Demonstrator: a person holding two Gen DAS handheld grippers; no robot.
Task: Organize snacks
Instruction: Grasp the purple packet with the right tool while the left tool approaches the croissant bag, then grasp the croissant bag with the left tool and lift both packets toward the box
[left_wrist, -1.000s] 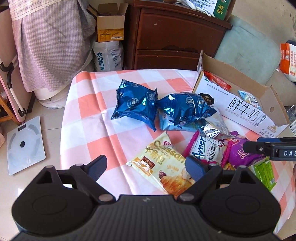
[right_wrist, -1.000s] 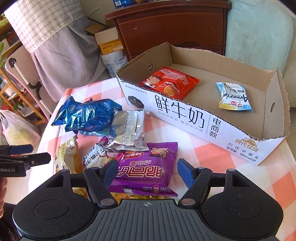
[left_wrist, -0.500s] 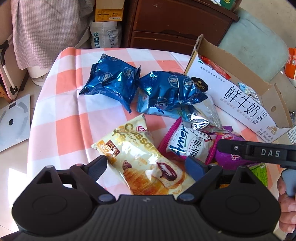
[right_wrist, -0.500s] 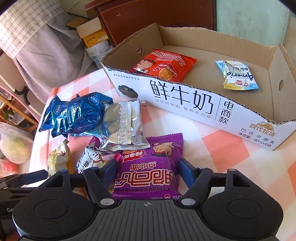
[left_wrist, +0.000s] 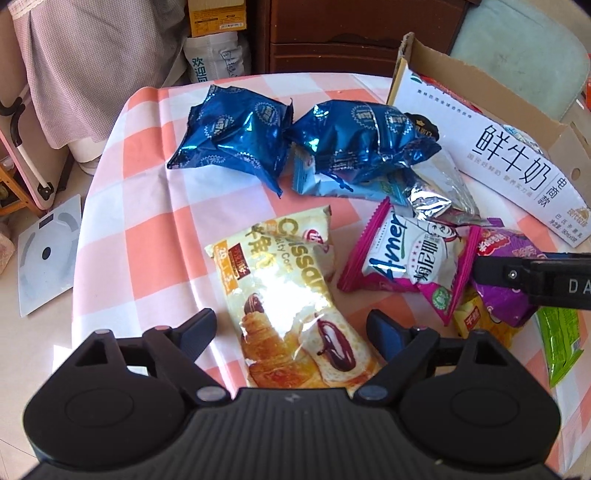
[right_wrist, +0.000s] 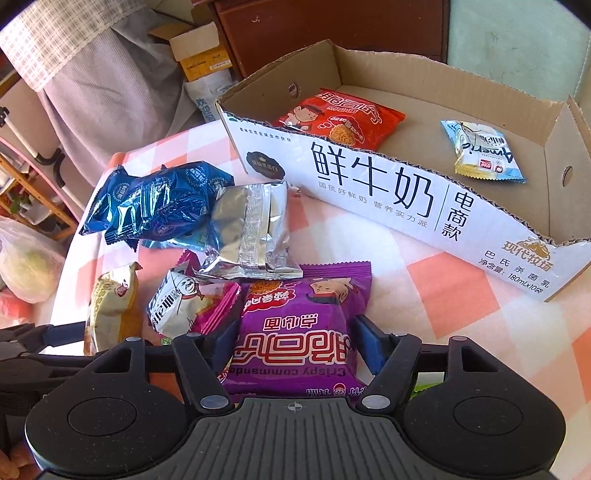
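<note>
A yellow croissant pack (left_wrist: 284, 280) lies on the checked tablecloth (left_wrist: 140, 221), its near end between the fingers of my left gripper (left_wrist: 291, 328). Those jaws are closing but the pads stand clear of the pack. My right gripper (right_wrist: 297, 341) straddles a purple noodle-snack pack (right_wrist: 306, 306); its jaws are closing too, with the pads right beside the pack's edges and no squeeze visible. A cardboard milk box (right_wrist: 388, 192) at the back right holds a red snack pack (right_wrist: 340, 118) and a small light-blue pack (right_wrist: 480, 151).
Two blue foil packs (left_wrist: 236, 136) (left_wrist: 362, 136), a silver pack (right_wrist: 251, 229), a pink-and-white pack (left_wrist: 410, 258), a yellow pack (left_wrist: 476, 321) and a green pack (left_wrist: 561, 339) crowd the table's middle. Behind stands a brown dresser (left_wrist: 351, 33). A scale (left_wrist: 48, 254) lies on the floor at left.
My left gripper has come down and forward, so the croissant pack now lies between its fingers. The right gripper has sunk onto the purple pack, its fingers now flanking it.
</note>
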